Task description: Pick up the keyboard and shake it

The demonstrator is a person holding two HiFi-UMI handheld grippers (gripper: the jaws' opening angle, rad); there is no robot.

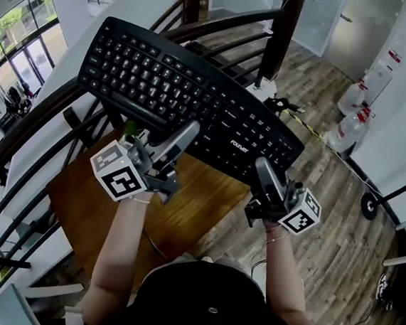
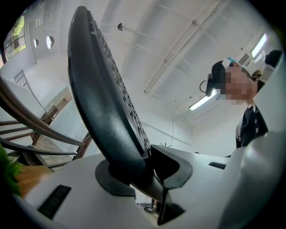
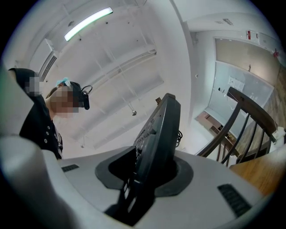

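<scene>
Two grippers pinch the keyboard by its near edge, jaws pressed tight against both its faces: left gripper at its 6 o'clock, right gripper at its 4 o'clock. Lifted and tilted, it hangs above the wooden table, running from 10 to 3 o'clock.

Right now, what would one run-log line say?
left tool: shut on keyboard | right tool: shut on keyboard | keyboard: held up above wooden table

Wooden table, curved black railing, water jugs
</scene>
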